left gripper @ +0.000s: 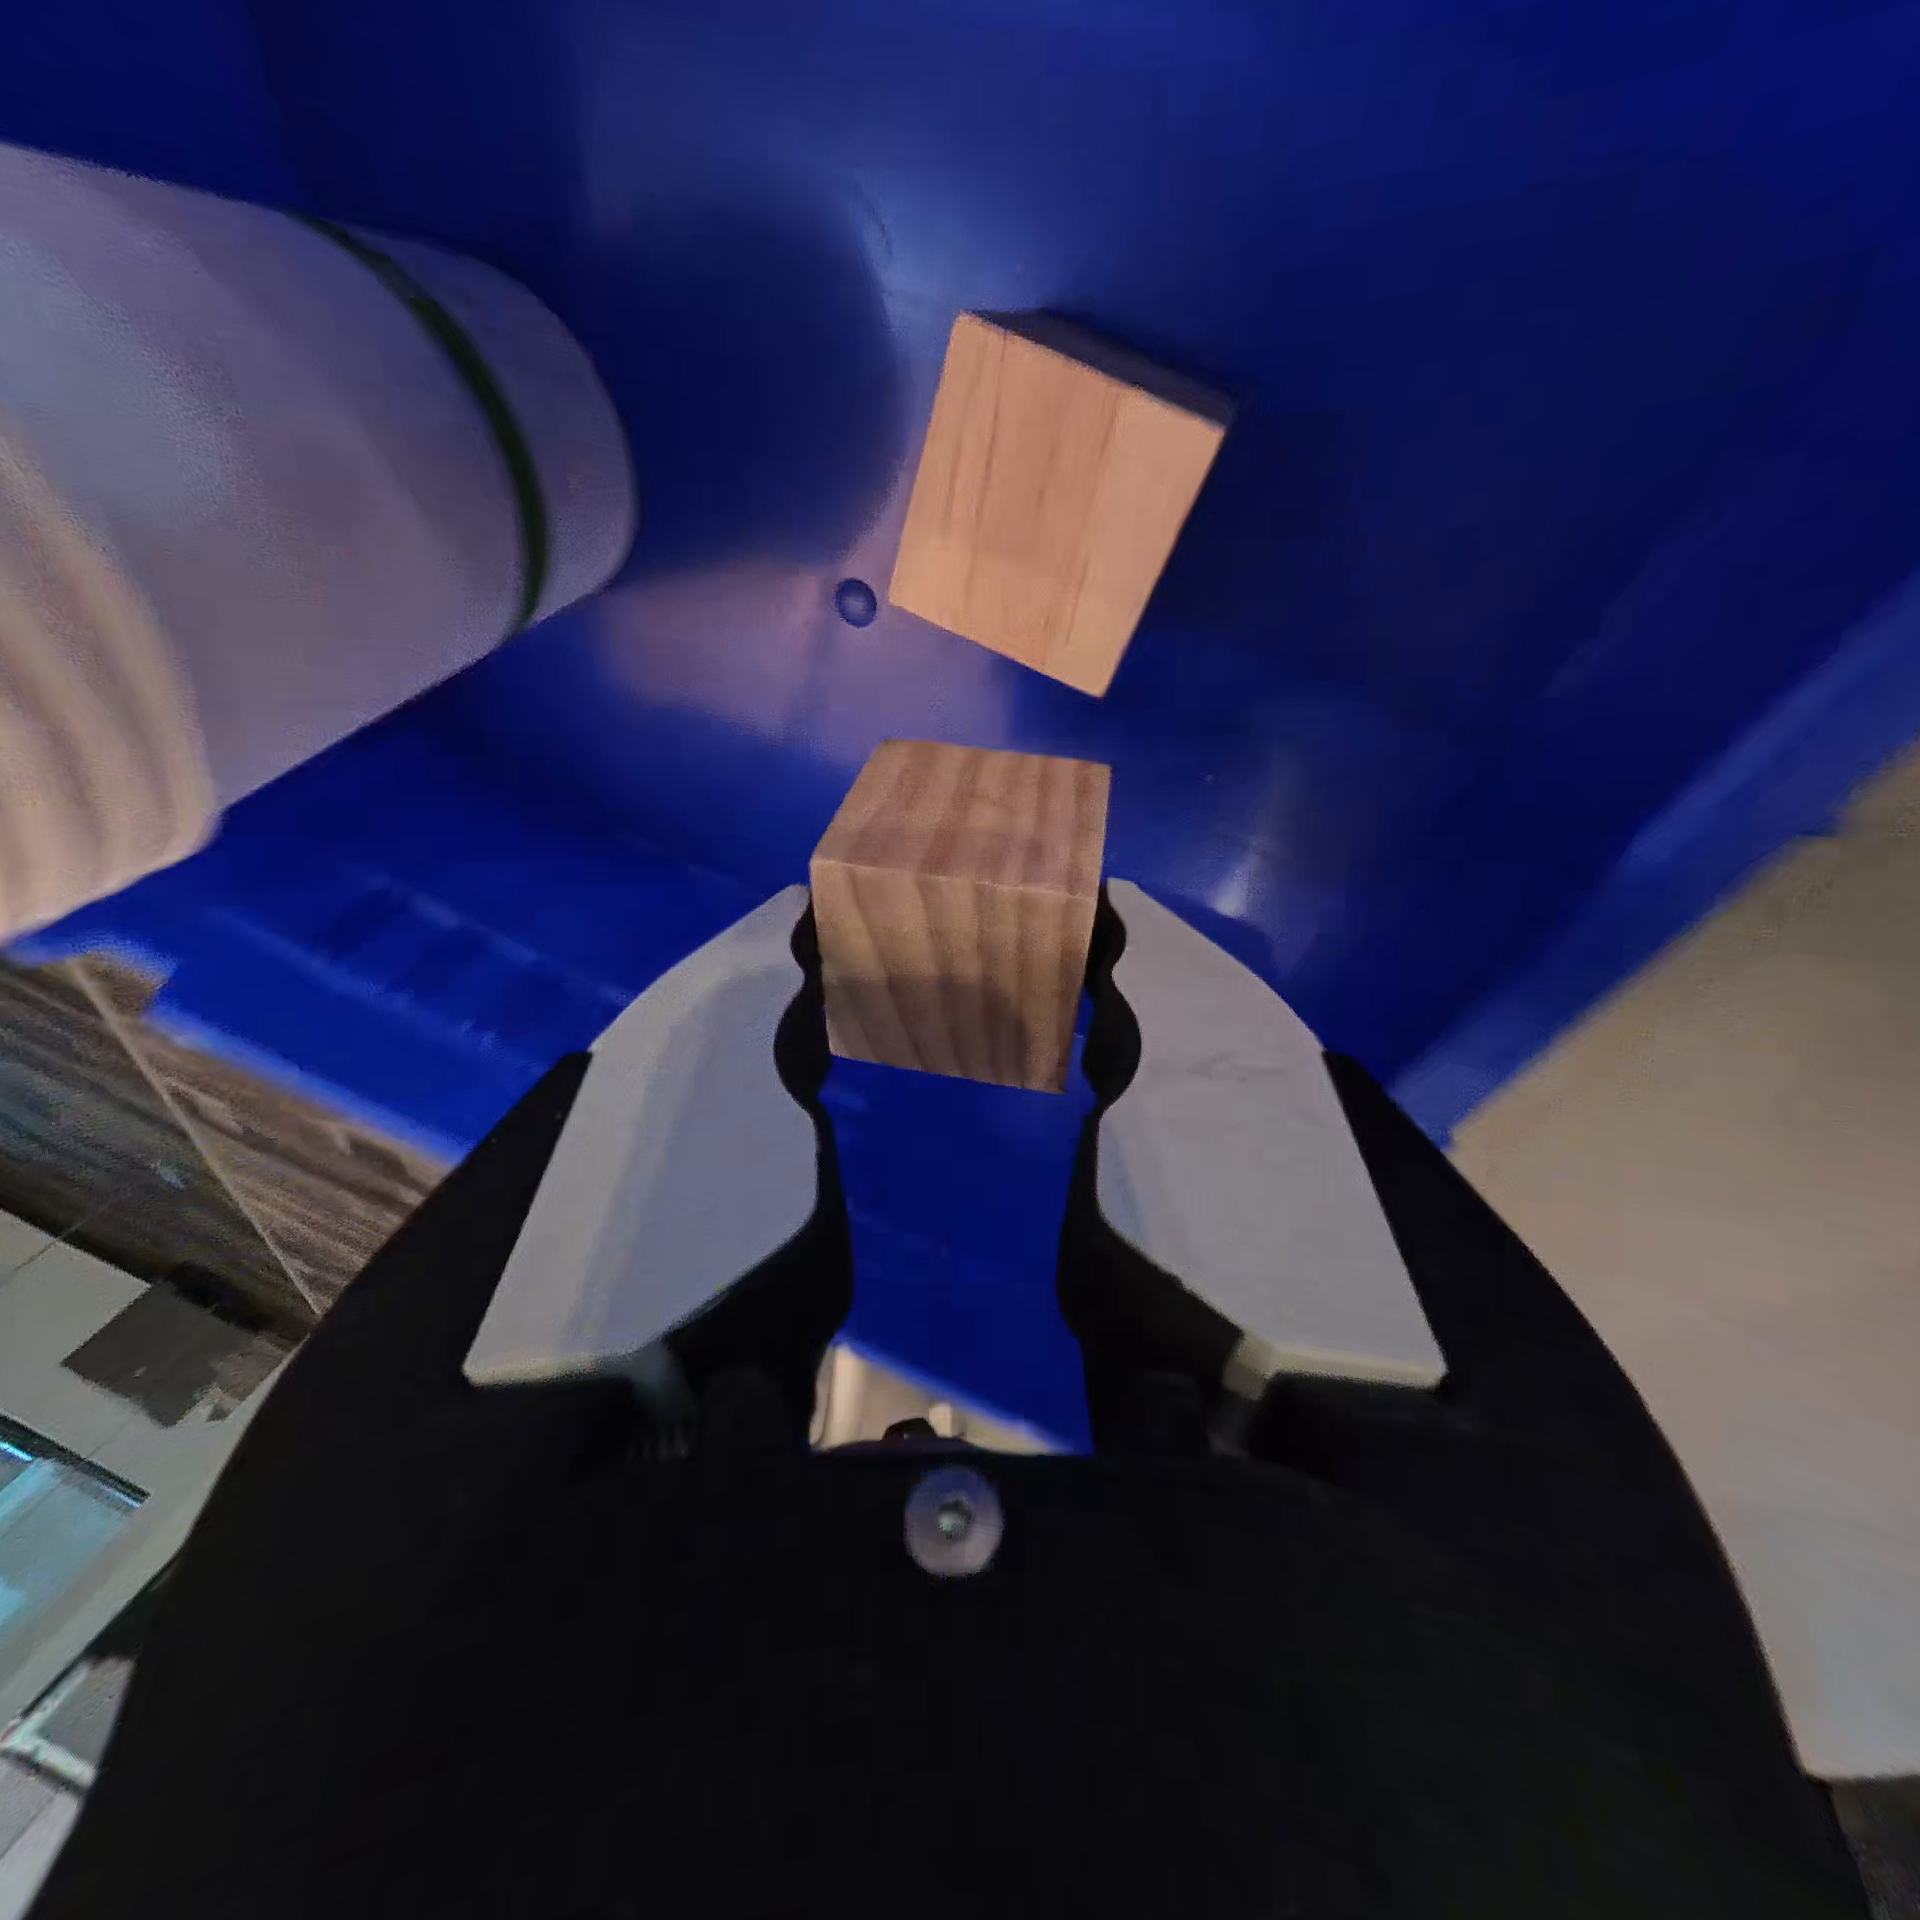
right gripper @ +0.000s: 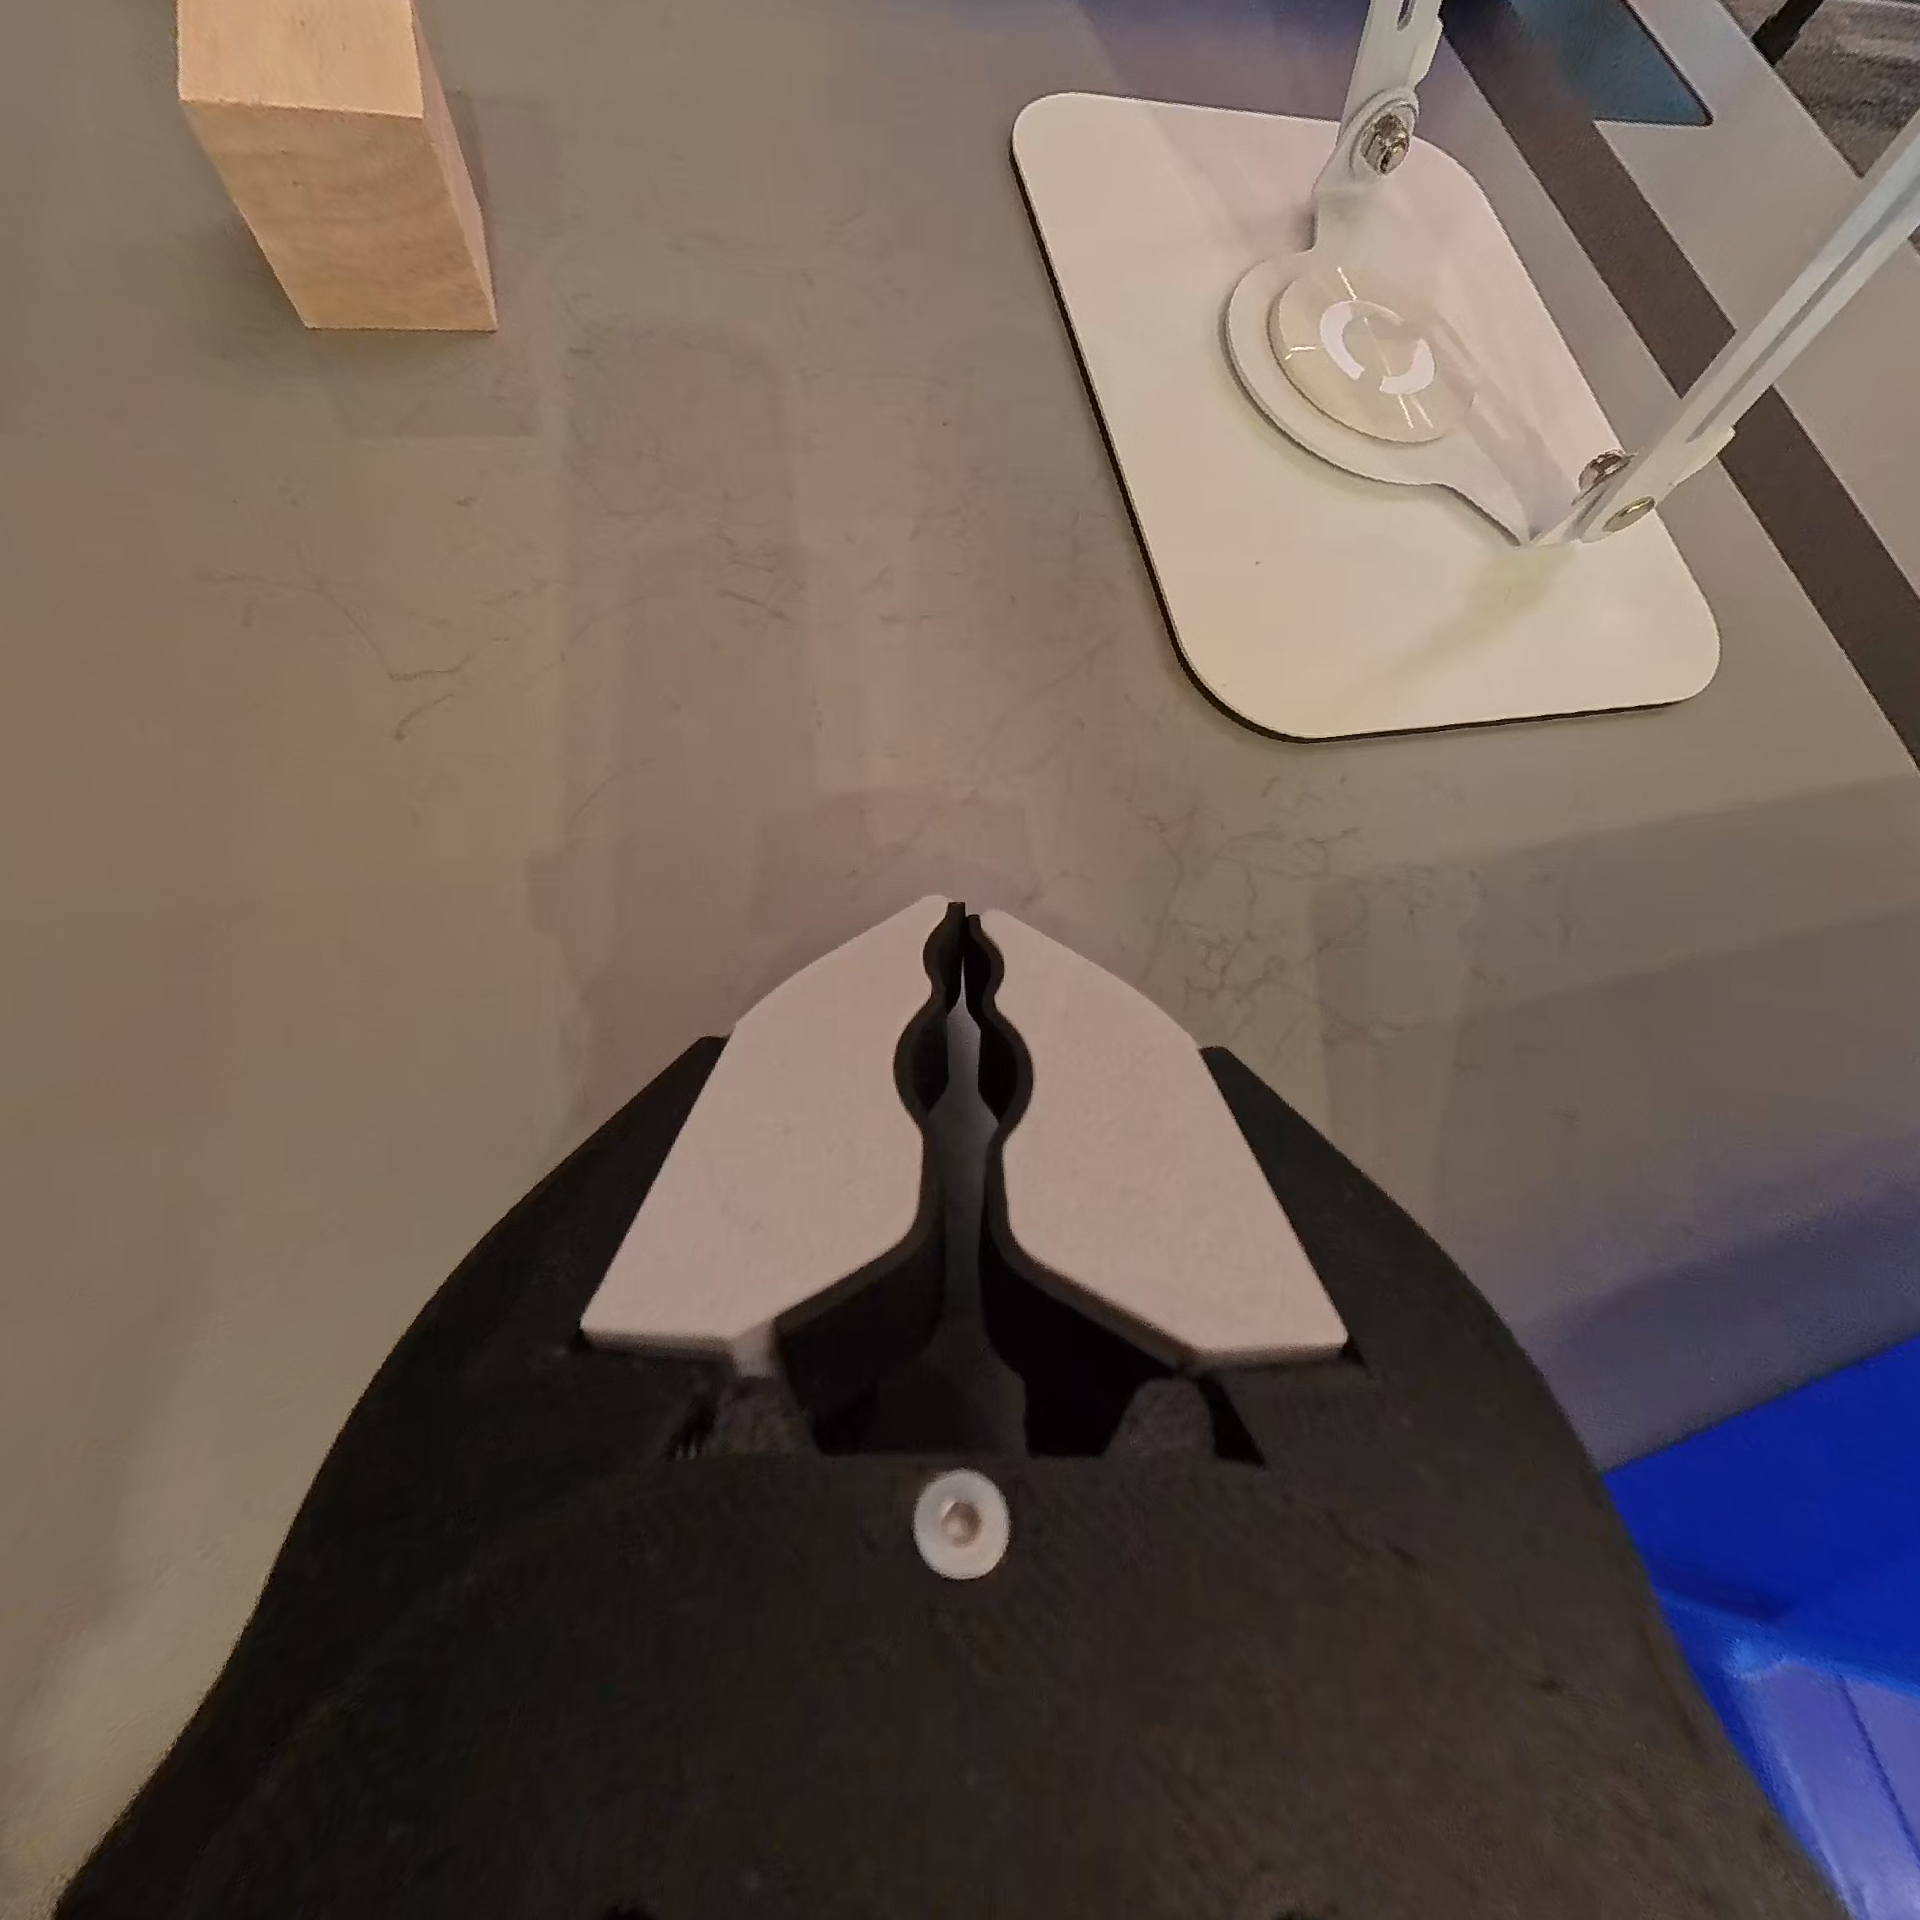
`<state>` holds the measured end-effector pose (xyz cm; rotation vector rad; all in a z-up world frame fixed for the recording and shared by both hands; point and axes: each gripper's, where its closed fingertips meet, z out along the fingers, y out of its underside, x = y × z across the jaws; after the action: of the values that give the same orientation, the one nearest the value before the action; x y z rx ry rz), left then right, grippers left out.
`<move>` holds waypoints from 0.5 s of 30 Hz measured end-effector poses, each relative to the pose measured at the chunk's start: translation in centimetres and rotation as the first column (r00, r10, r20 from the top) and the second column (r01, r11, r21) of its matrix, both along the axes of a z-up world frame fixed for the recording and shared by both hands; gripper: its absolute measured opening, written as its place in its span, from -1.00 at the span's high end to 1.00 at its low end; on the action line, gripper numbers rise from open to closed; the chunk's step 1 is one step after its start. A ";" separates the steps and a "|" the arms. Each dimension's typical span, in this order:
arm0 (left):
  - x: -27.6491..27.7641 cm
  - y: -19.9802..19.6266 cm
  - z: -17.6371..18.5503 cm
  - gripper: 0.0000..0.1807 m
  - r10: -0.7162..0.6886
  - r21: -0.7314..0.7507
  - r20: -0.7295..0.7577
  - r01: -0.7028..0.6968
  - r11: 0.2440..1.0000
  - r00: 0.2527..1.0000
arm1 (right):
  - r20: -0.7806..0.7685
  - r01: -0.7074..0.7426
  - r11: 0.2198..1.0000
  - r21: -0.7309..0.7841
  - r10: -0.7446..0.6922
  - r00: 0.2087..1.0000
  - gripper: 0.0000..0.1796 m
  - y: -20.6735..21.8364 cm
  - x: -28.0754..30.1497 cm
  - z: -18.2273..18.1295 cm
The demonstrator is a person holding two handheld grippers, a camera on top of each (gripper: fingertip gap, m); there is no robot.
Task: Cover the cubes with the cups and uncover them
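In the left wrist view my left gripper [left gripper: 956,906] is shut on a wooden cube [left gripper: 961,925], held at the fingertips over the inside of a blue bin [left gripper: 1351,312]. A second wooden cube [left gripper: 1049,509] rests on the bin's floor just beyond it. A whitish cup [left gripper: 291,499] with a dark band lies on its side at the left of the bin, blurred. In the right wrist view my right gripper [right gripper: 961,916] is shut and empty above a grey table [right gripper: 520,675]. A third wooden cube [right gripper: 343,177] stands on the table at the far left.
A white flat stand base [right gripper: 1351,436] with thin metal arms sits on the table at the far right, near the table's edge. A corner of the blue bin [right gripper: 1766,1558] shows at the lower right of the right wrist view.
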<state>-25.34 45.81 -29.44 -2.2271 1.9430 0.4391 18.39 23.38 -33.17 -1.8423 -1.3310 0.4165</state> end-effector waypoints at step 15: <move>27.5 -24.1 5.0 0.49 -0.310 -0.041 0.265 0.332 0.943 0.913 | -0.018 -0.060 0.998 -0.021 0.060 0.998 1.00 -1.8 2.1 0.2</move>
<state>2.12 21.67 -24.43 -1.8435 2.1594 0.0216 20.46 21.61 -33.01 -1.8155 -1.3774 0.4788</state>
